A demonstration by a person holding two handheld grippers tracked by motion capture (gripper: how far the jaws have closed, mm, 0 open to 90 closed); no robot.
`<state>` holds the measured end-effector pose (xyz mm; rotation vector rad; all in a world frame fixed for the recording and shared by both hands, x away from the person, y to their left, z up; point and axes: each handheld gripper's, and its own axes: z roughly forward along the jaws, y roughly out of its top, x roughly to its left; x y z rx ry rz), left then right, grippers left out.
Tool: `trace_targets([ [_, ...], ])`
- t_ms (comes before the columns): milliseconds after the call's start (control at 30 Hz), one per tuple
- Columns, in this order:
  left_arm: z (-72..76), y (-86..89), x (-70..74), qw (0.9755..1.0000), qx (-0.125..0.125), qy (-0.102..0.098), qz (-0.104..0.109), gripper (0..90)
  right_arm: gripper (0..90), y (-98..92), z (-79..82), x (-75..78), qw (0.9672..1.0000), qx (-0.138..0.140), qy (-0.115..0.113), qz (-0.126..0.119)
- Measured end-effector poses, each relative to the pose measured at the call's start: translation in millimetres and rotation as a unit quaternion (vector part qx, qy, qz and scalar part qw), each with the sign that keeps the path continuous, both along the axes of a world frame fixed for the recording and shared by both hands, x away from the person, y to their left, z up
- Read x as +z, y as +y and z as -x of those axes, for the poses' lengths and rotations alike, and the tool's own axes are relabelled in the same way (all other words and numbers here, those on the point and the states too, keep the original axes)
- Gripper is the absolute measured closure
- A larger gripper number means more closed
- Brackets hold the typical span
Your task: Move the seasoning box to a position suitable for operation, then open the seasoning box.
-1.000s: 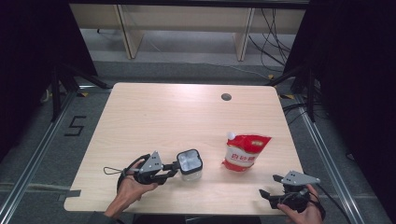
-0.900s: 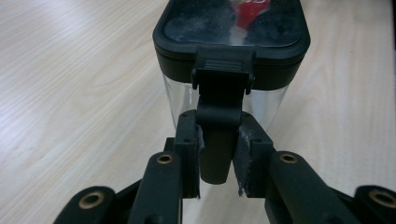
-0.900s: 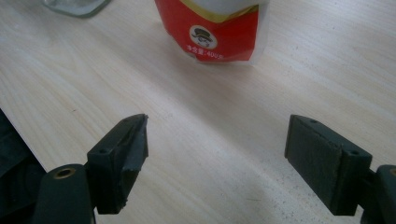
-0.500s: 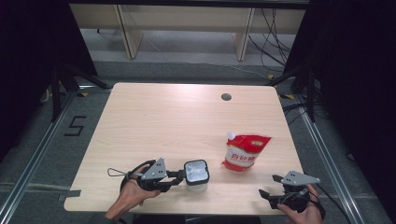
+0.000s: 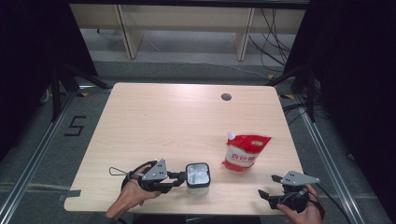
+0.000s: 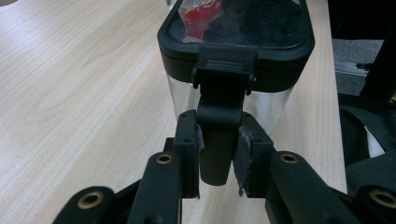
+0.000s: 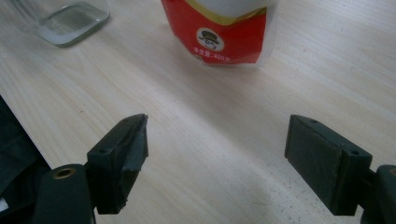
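Note:
A clear container with a black lid stands near the table's front edge, left of centre. My left gripper lies level to its left, shut on the black latch that hangs down from the lid's rim. A red and white spouted pouch lies flat to the container's right. My right gripper rests at the front right corner, open, its pads wide apart over bare wood. Beyond its jaws the right gripper view shows the pouch and the container's glass base.
The wooden table has a small round cable hole at the back right. Dark floor, metal rails and black stands surround it. The front edge runs just below both hands.
The left gripper has moved the container a little to the right and nearer the front edge. The right gripper has stayed put.

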<state>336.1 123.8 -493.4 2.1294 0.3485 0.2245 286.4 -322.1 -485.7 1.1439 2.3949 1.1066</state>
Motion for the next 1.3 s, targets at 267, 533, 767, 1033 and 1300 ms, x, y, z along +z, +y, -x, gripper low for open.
trace_targets([
  [267,4.5,2.1,7.7,0.9997,0.024,0.005,0.007,49.3,22.2,-2.5,-3.5,-0.6,0.9998,0.018,-0.009,0.002],
  [533,14.5,3.1,21.7,0.9988,0.041,0.014,0.023,28.2,22.0,-4.3,-3.2,-1.6,0.9997,0.012,-0.018,0.010],
  [767,16.5,6.6,32.4,0.9977,0.059,0.015,0.031,29.5,22.0,-2.4,-1.8,-1.5,0.9998,0.009,-0.014,0.011],
  [1033,18.0,8.1,39.3,0.9964,0.069,0.017,0.046,30.5,23.0,-1.0,-2.6,-0.5,0.9996,0.014,-0.021,0.013],
  [1300,18.4,10.2,45.3,0.9946,0.086,0.002,0.058,62.0,21.6,-2.0,-5.1,-1.4,0.9995,0.029,-0.012,0.007],
])
